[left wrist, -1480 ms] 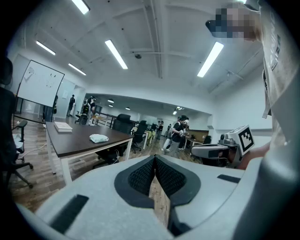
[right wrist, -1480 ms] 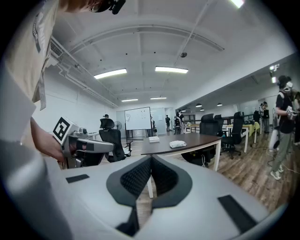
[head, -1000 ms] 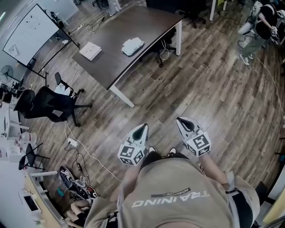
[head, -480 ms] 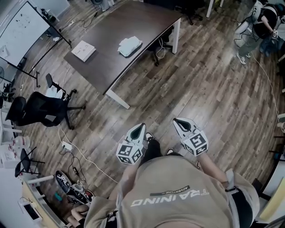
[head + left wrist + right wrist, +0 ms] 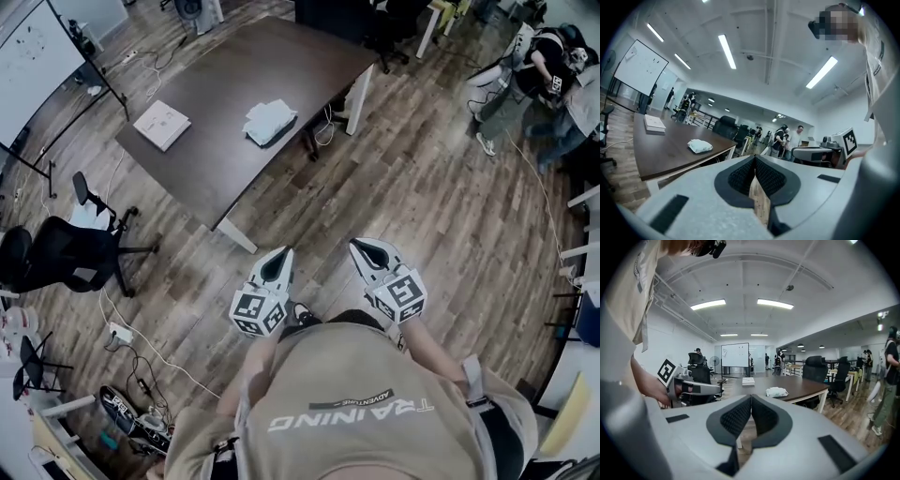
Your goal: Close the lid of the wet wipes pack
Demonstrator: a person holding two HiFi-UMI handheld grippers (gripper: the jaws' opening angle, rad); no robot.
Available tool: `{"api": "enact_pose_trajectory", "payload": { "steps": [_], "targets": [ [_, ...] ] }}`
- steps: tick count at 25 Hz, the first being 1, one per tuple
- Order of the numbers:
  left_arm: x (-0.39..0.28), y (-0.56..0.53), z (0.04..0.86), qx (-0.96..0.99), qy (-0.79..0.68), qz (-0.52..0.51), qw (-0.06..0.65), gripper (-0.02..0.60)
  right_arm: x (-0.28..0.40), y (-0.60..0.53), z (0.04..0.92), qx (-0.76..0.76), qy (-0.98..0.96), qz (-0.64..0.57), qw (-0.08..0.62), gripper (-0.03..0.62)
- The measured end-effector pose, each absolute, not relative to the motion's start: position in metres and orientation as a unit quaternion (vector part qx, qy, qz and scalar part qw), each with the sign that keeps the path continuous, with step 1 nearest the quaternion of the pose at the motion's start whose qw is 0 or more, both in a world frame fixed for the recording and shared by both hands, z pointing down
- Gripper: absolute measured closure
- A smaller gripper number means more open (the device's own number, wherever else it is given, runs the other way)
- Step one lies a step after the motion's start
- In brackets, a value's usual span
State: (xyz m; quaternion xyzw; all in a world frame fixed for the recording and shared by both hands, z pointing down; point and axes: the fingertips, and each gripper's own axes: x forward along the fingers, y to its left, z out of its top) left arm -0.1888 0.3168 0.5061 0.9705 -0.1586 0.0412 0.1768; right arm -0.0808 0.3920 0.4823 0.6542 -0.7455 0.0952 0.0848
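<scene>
Closest to me, the left gripper (image 5: 277,262) and the right gripper (image 5: 367,251) sit side by side in front of the operator's chest, over bare wooden floor (image 5: 422,197). In each gripper view the ribbed pads meet at the tips, so both are closed on nothing. The task has not begun; what is in hand is the approach. I judge it best to walk up square to the bench (image 5: 206,159), then part one gripper's jaws only if the pack needs steadying. The other can stay closed, because a blunt tip presses a flap down more surely than a pinch. I would press from the hinge side toward the free edge and bear on the pack lightly, as a soft pouch will slide or dimple. The wet wipes pack (image 5: 269,120) lies flat on the dark bench, well apart from both grippers and close to the long edge nearer me. Its long axis runs roughly with that edge, lower left to upper right in the head view. From here it is too small to tell where the lid sits or which way it opens. Further along the bench lies a white booklet (image 5: 161,125). Beyond that are an office chair (image 5: 66,253), a whiteboard (image 5: 33,47) and people (image 5: 525,75) at the far right.
</scene>
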Motion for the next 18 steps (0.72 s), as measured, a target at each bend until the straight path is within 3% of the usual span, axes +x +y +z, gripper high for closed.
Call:
{"api": "enact_pose_trajectory", "payload": {
  "steps": [7, 18],
  "targets": [
    [-0.179, 0.289, 0.517, 0.972, -0.13, 0.054, 0.189, 0.572, -0.084, 0.365, 0.497, 0.649, -0.742, 0.108, 0.13, 0.579],
    [-0.148, 0.223, 0.531, 0.965, -0.156, 0.086, 0.19, 0.572, -0.039, 0.276, 0.515, 0.632, -0.758, 0.126, 0.104, 0.579]
  ]
}}
